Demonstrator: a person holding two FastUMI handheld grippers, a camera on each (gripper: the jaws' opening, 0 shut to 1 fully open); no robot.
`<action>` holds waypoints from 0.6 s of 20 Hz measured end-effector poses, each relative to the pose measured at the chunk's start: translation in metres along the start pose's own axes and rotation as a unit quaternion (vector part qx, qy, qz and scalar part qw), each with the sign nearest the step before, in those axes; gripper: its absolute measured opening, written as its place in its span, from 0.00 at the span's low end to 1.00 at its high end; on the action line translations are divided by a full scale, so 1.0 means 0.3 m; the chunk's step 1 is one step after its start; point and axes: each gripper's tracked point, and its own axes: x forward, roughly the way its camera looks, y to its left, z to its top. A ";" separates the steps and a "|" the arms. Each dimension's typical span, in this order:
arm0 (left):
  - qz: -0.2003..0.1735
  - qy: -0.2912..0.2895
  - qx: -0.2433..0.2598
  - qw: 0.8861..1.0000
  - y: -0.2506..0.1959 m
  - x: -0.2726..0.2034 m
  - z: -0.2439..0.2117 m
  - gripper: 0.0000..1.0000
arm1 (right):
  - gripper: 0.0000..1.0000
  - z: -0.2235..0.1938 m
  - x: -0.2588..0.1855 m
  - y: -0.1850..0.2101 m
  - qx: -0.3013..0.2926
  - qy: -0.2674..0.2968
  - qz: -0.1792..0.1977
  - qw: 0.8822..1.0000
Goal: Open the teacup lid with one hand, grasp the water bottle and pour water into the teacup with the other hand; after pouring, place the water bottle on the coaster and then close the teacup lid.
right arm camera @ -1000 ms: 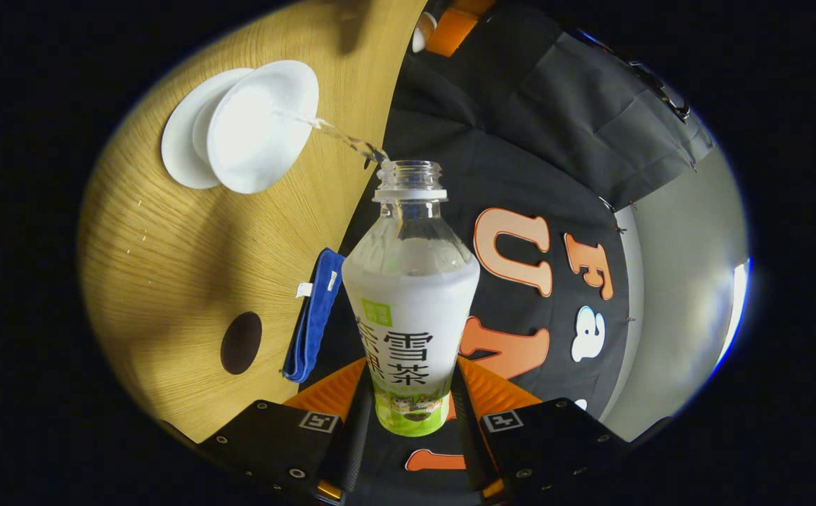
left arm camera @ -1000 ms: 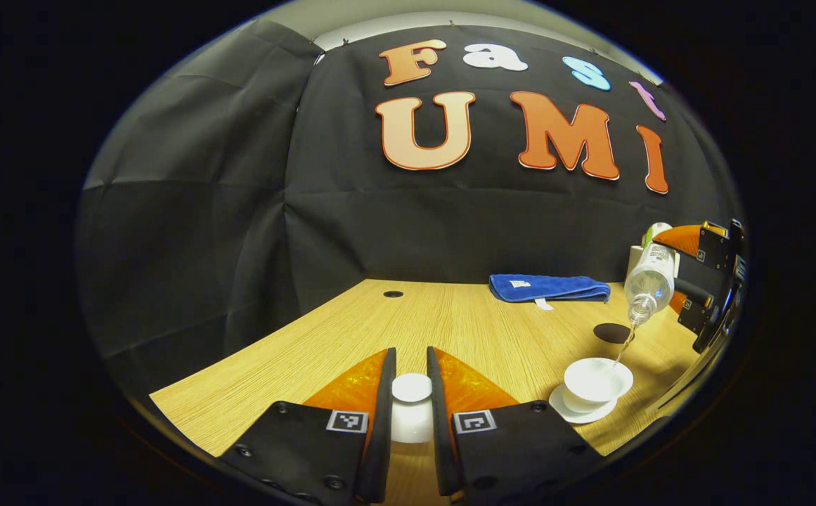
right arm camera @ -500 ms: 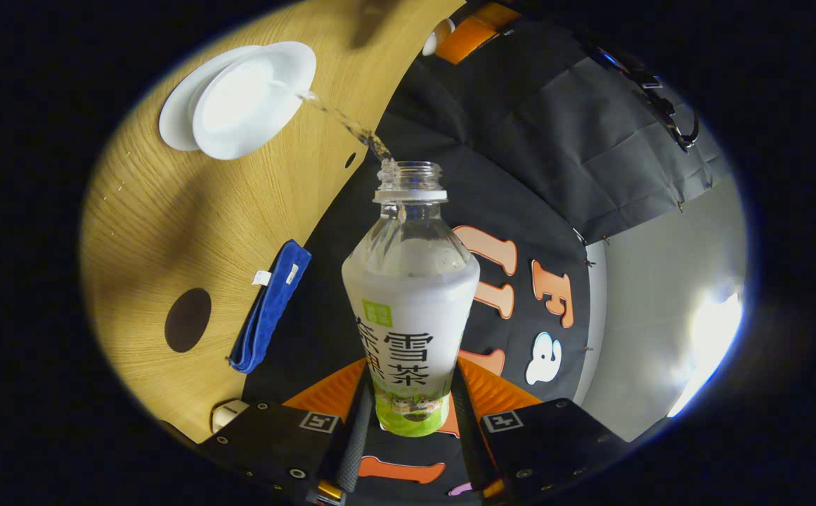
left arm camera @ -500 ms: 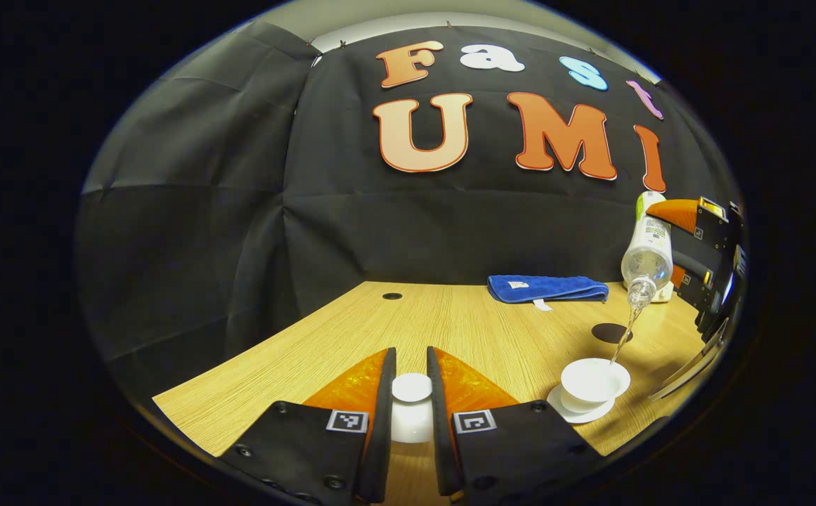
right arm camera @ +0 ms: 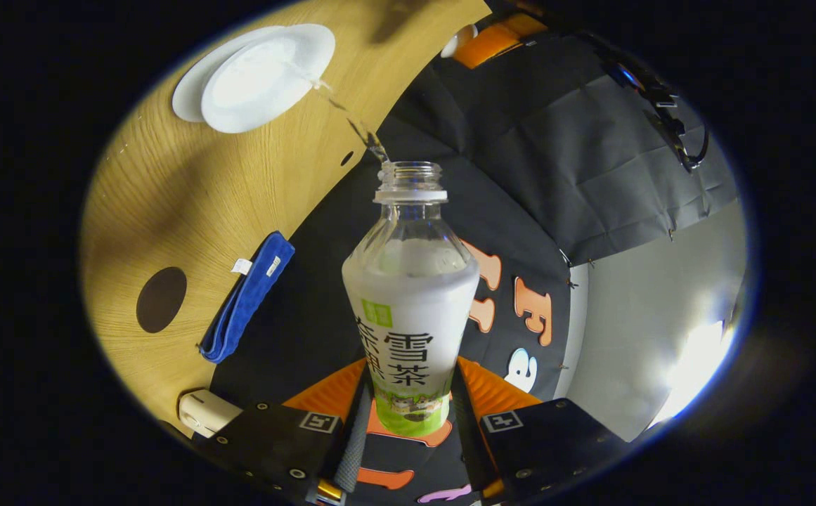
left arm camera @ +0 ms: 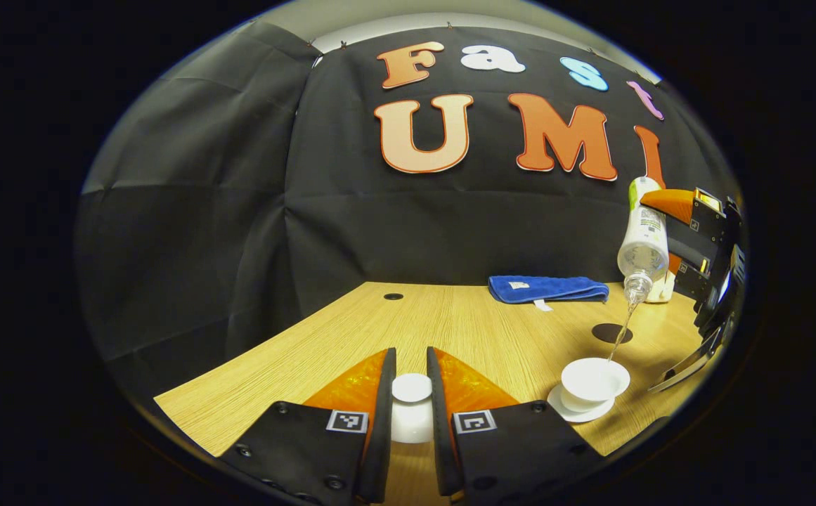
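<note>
On the wooden counter (left arm camera: 450, 323), the right tool (right arm camera: 408, 422) clamps the water bottle (right arm camera: 408, 309), tipped neck-down, a thin stream falling into the open teacup (left arm camera: 594, 379) on its saucer (left arm camera: 569, 411). The left tool (left arm camera: 411, 400) grips the lid (left arm camera: 411, 388) closed-fingered, well left of the cup.

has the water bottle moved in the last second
Yes. In the left gripper view the water bottle has risen and tipped steeper, its mouth higher above the teacup.

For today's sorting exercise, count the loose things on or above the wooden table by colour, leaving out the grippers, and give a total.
White: 3, the cup, its saucer and the lid.
Blue: 1, the cloth.
Dark: 1, the round coaster.
Clear with a label: 1, the bottle.
Cream: 1, a small box.
Total: 7.
</note>
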 end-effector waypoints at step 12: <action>-0.006 -0.010 0.020 1.000 -0.030 -0.024 0.008 0.30 | 0.59 0.153 -0.038 0.129 0.003 -0.045 0.049 0.998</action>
